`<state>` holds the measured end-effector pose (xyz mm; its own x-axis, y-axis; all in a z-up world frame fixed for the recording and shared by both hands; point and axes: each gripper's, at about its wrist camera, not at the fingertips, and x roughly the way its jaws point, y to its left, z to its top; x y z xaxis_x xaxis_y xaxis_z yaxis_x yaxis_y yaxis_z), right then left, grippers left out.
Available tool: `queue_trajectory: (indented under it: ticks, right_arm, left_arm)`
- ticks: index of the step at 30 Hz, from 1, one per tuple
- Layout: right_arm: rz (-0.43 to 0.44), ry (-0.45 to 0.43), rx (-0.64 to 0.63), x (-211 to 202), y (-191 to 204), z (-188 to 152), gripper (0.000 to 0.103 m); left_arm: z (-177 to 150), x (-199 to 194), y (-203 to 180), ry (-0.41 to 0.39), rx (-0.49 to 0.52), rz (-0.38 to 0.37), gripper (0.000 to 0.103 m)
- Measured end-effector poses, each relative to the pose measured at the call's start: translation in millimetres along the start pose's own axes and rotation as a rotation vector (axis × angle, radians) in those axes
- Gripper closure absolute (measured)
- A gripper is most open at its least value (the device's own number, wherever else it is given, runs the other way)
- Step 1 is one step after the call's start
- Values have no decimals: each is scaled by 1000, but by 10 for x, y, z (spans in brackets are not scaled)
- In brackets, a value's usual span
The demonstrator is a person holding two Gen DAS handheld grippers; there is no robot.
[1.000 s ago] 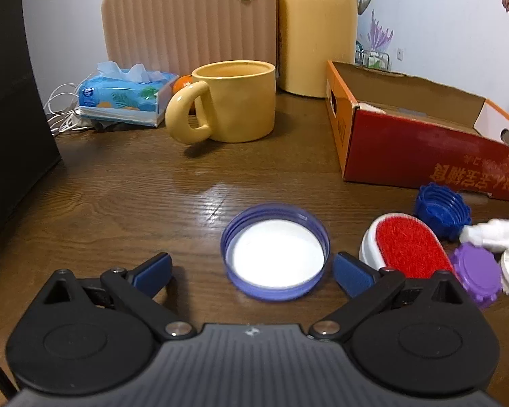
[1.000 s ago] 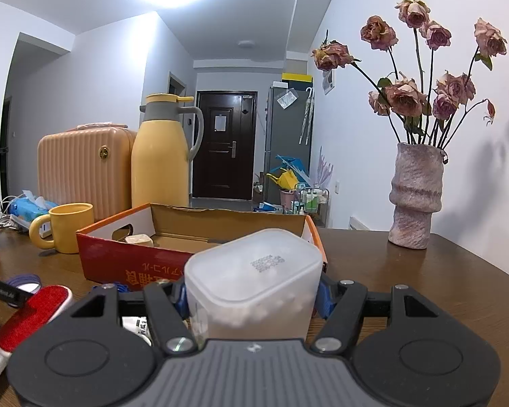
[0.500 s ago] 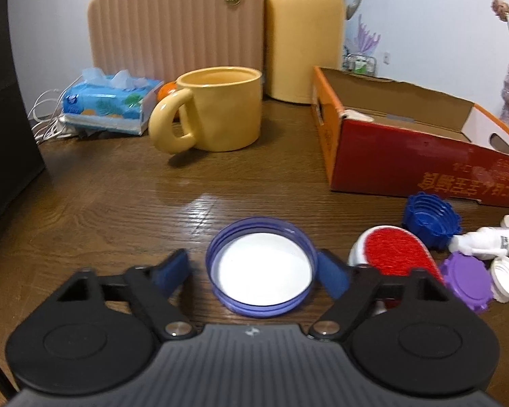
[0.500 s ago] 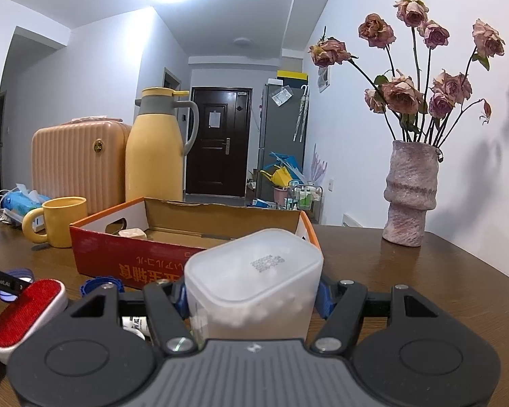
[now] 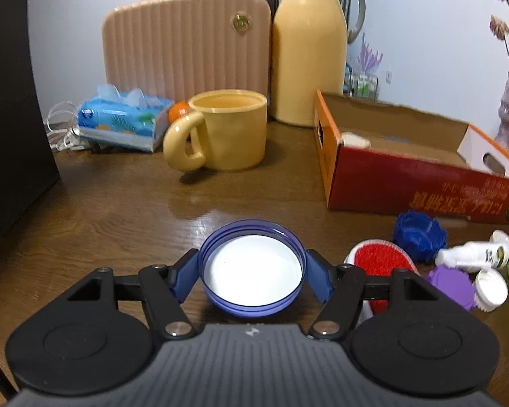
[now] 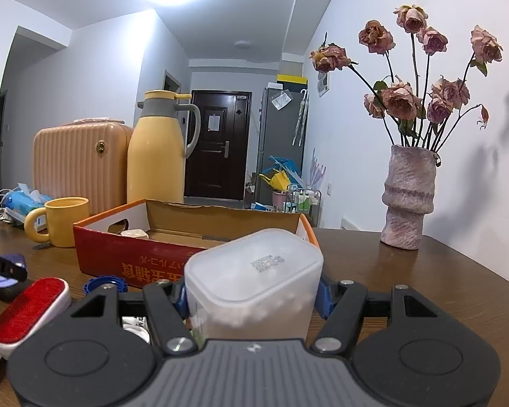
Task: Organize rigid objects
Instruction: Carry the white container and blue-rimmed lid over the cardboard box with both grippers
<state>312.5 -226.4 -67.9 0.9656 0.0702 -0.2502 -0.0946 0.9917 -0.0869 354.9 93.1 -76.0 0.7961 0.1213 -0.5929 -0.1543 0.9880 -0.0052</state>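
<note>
Holding the blue lid (image 5: 251,273) is your left gripper (image 5: 251,276); its two blue fingers (image 5: 183,276) press on the lid's left and right sides, low over the wooden table (image 5: 118,210). The lid's white inside faces up. Whether it has left the table, you cannot tell.

Your right gripper (image 6: 252,296) is squeezed on a frosted plastic tub (image 6: 254,281), bottom side up.

You look to be on the picking-up step. The red cardboard box (image 5: 420,176) sits far and to the right of the lid, with its top open. A good next move is to lift the lid and carry it right, over the box's near wall.

Near right of the lid lie a red brush (image 5: 380,263), a blue cap (image 5: 419,232), a purple cap (image 5: 453,283) and a small white bottle (image 5: 471,257). Go over them, not through them.
</note>
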Motion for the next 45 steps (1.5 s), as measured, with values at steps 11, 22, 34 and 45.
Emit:
queue_trajectory:
  ticks: [11, 22, 34, 45]
  right_arm:
    - [13, -17, 8, -29, 4, 37, 38]
    - [42, -53, 26, -10, 33, 201, 38]
    - [53, -104, 45, 142, 26, 473, 38]
    - [62, -115, 68, 472, 50, 657, 38]
  left_arm:
    - [67, -370, -138, -143, 38, -15, 36]
    - [198, -701, -506, -213, 76, -108, 36]
    - [483, -724, -887, -265, 80, -155, 36]
    - [767, -524, -1041, -279, 51, -147, 36]
